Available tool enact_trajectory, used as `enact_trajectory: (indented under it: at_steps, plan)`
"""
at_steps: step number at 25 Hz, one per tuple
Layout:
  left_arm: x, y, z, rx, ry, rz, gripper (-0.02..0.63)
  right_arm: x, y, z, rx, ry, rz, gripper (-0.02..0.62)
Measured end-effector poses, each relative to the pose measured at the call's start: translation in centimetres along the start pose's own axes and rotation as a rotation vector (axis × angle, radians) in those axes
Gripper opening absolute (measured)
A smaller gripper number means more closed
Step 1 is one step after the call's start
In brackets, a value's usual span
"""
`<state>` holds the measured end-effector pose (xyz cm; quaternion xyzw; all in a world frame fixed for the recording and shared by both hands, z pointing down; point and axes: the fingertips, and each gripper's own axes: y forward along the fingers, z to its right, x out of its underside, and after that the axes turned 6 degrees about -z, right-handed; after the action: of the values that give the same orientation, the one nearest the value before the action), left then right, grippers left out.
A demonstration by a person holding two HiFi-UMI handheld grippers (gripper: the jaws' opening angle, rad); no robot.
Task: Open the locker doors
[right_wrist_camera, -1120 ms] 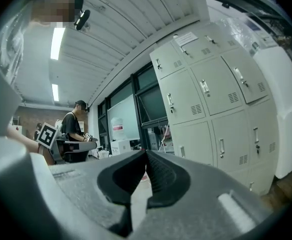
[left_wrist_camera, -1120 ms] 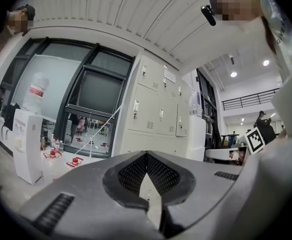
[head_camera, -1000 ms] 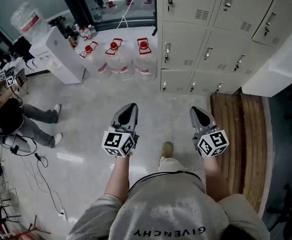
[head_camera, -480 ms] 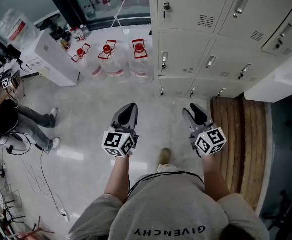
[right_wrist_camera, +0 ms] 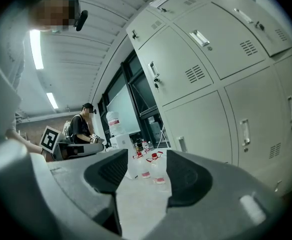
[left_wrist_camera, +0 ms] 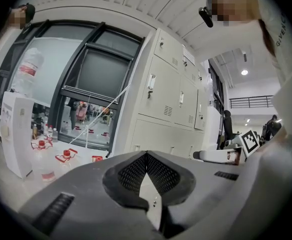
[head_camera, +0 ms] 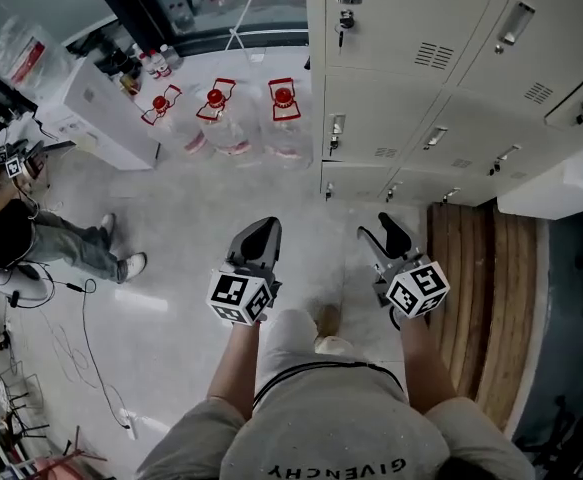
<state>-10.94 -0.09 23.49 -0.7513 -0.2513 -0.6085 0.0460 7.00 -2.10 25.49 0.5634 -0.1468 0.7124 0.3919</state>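
The beige lockers fill the upper right of the head view, every visible door closed, with small metal handles. My left gripper hovers over the floor short of them, jaws shut with their tips touching and nothing in them. The left gripper view shows the locker bank ahead and to the right of the left gripper. My right gripper is open; its jaws have just been opening and nothing is between them. In the right gripper view the right gripper points along closed locker doors that stand on its right.
Three water jugs stand on the floor left of the lockers, beside a white dispenser. A person sits at far left with cables on the floor. A wooden bench lies below the lockers at right.
The right gripper's jaws have gone from shut to open. Both grippers and the person have moved closer to the lockers, which now look larger in the head view.
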Motion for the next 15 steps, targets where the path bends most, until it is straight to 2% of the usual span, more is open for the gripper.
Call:
enact_trajectory:
  at_steps: [6,15]
  plan:
    - [0.3,3.8,-1.6,0.046,0.0,-0.024,-0.002,0.5,4.4,1.2,-0.014,0.011,-0.026,0.232]
    - [0.6,11.6,-5.4,0.128,-0.006,-0.054,-0.002,0.6,12.0,5.0,0.02,0.034,-0.04,0.232]
